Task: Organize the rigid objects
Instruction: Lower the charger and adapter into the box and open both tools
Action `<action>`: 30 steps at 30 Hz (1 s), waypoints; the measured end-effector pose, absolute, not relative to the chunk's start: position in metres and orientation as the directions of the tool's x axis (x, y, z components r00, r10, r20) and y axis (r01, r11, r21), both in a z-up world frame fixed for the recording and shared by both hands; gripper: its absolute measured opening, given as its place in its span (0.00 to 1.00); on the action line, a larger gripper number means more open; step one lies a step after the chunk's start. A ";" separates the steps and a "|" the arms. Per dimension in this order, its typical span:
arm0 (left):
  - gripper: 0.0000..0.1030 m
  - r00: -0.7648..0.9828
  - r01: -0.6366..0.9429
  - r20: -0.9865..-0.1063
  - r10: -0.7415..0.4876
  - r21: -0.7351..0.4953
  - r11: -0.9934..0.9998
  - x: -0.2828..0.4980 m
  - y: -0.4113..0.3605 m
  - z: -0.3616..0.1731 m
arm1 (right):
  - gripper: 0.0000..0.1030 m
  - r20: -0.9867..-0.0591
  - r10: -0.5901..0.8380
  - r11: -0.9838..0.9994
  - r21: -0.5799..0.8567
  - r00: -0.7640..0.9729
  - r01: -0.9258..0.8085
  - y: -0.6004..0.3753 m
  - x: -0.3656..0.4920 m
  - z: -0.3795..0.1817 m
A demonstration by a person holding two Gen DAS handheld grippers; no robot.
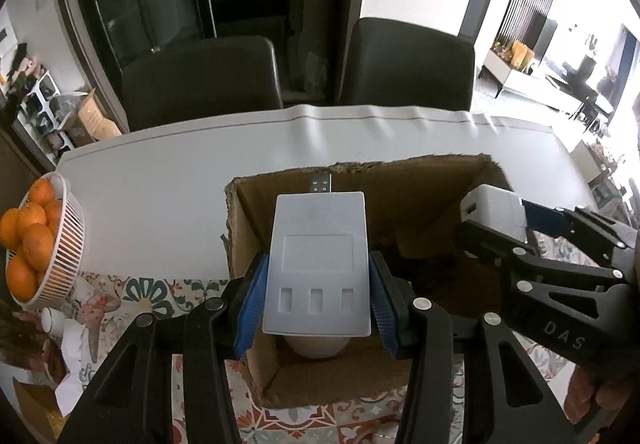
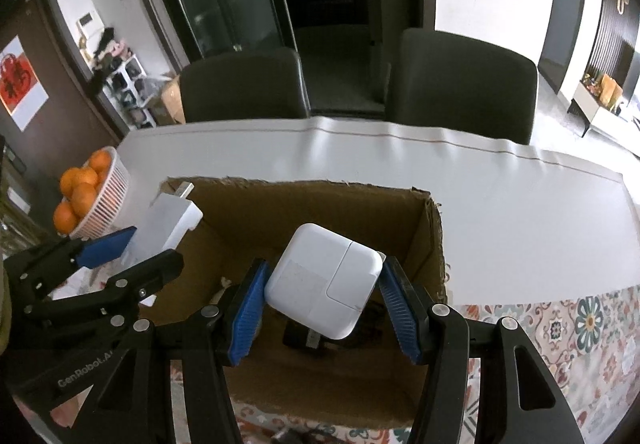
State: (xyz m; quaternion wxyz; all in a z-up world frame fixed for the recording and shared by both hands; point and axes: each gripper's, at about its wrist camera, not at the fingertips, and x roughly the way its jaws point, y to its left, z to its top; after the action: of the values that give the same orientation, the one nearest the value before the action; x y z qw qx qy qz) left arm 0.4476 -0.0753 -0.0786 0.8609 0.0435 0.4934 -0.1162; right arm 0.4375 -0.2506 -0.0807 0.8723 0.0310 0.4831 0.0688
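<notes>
My left gripper (image 1: pixel 318 286) is shut on a flat white USB device (image 1: pixel 318 264) with a metal plug at its far end, held over an open cardboard box (image 1: pixel 256 211). A pale round object (image 1: pixel 316 348) lies in the box below it. My right gripper (image 2: pixel 322 298) is shut on a square white power adapter (image 2: pixel 324 286), held over the same box (image 2: pixel 432 244). Dark items (image 2: pixel 304 336) lie on the box floor beneath. Each gripper shows in the other's view: the right one (image 1: pixel 496 215) at the right, the left one (image 2: pixel 160 232) at the left.
The box stands on a patterned cloth (image 2: pixel 580 328) at the near side of a white table (image 1: pixel 180 171). A white basket of oranges (image 1: pixel 44 240) sits at the left edge. A small white cup (image 1: pixel 52 320) is near it. Two dark chairs (image 1: pixel 200 79) stand behind the table.
</notes>
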 end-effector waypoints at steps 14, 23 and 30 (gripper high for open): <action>0.47 0.411 0.230 -0.900 -0.144 -0.051 0.972 0.461 -0.074 -0.108 | 0.56 -0.889 0.136 0.989 0.099 0.438 -0.106 -0.249 0.454 -0.112; 0.50 0.401 0.231 -0.905 -0.139 -0.047 0.972 0.459 -0.075 -0.108 | 0.57 -0.892 0.132 0.990 0.093 0.433 -0.109 -0.249 0.453 -0.114; 0.56 0.416 0.231 -0.900 -0.131 -0.035 0.972 0.448 -0.076 -0.097 | 0.57 -0.875 0.114 0.993 0.085 0.471 -0.082 -0.253 0.440 -0.100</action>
State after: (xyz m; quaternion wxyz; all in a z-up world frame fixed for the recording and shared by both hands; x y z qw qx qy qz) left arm 0.4479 -0.0764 -0.0974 0.8402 0.0471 0.5293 -0.1078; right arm 0.4400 -0.2529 -0.1000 0.8574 0.0156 0.5112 0.0573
